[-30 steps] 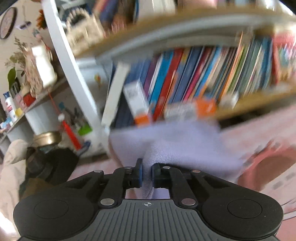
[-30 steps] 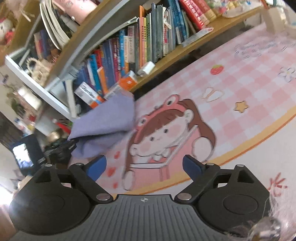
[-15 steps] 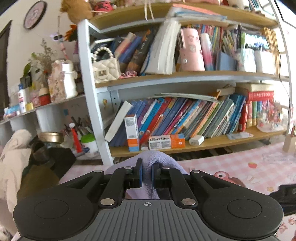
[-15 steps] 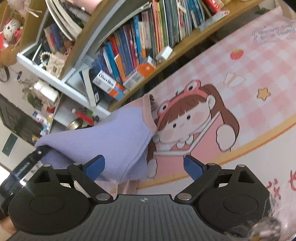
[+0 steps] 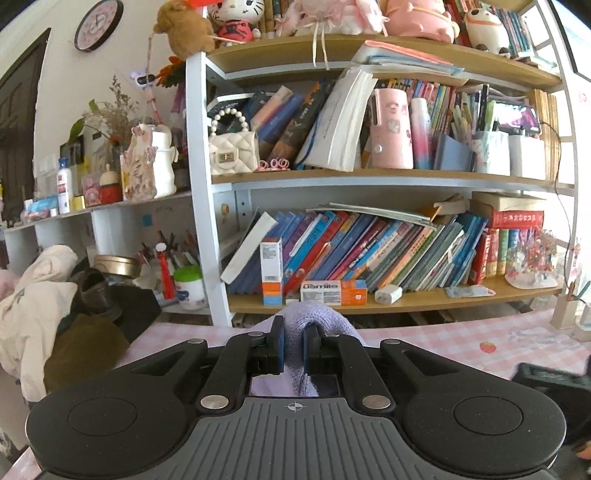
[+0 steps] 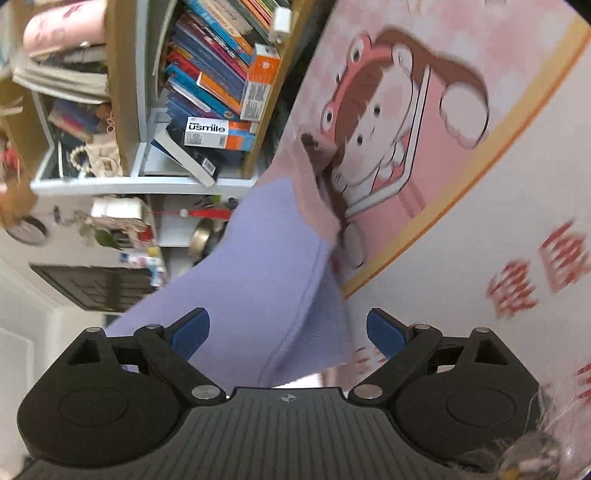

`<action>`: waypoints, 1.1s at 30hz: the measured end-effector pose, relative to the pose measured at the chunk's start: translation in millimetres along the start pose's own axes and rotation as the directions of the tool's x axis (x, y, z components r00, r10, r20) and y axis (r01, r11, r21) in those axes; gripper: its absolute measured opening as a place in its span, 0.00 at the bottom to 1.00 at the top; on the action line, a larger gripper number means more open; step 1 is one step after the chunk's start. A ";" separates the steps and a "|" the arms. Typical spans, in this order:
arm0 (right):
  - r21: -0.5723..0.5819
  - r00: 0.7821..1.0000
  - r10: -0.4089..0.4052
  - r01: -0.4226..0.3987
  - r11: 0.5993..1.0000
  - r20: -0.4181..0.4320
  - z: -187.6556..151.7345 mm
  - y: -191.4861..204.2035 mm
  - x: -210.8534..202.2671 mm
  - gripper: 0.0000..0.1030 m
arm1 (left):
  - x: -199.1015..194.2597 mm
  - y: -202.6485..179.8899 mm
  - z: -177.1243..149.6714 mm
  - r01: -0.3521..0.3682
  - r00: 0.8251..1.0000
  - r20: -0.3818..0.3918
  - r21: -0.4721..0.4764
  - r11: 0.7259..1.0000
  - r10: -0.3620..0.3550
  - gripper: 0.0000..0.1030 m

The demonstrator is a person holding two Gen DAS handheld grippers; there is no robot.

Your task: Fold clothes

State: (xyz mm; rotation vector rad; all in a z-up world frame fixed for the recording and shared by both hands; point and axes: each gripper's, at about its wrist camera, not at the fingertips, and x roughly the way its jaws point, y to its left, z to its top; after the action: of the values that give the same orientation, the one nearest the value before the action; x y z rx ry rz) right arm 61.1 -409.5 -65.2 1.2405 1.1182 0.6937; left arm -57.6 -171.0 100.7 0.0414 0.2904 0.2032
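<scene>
Cloth (image 6: 266, 280) hangs pinched in your left gripper (image 5: 293, 345), lifted so it drapes free, while your right gripper (image 6: 288, 332) gapes empty around its loose edge.

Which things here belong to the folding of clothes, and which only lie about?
For the job:
- lilac garment
- left gripper, shut on it
- right gripper, open, garment between the jaws
- pink cartoon mat

Lying about:
- bookshelf
- cream handbag
- toothpaste box
- wall clock
</scene>
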 end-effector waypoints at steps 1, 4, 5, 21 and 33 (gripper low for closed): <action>0.031 1.000 0.020 -0.020 0.999 -0.015 -0.8 -2.3 6.0 0.90 | -2.3 0.2 1.3 0.002 1.000 0.003 0.000 1.000 -0.002 0.08; 0.107 0.994 0.092 -0.086 0.990 -0.054 -3.9 -4.5 21.0 0.72 | -8.1 1.1 4.9 -0.006 1.000 0.009 0.011 1.000 0.006 0.08; 0.114 0.991 0.122 -0.116 0.987 -0.052 -4.3 -1.5 22.3 0.44 | -10.2 1.5 5.8 -0.012 1.000 0.011 0.017 1.000 0.012 0.08; -0.118 0.865 0.481 -0.468 0.876 0.143 42.4 88.1 -50.8 0.06 | -51.1 -17.3 44.9 0.095 0.981 0.166 0.032 0.995 -0.099 0.08; -0.710 0.633 0.773 -0.531 0.463 0.030 38.3 293.2 -144.2 0.06 | -68.5 -6.3 82.1 0.608 0.767 0.300 -0.061 0.791 -0.567 0.09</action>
State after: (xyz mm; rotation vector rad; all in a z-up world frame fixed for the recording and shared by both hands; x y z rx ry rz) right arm 91.0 -483.6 253.9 1.0877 -0.0361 1.2709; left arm -97.0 -192.1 198.0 -0.1789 0.0041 -0.4145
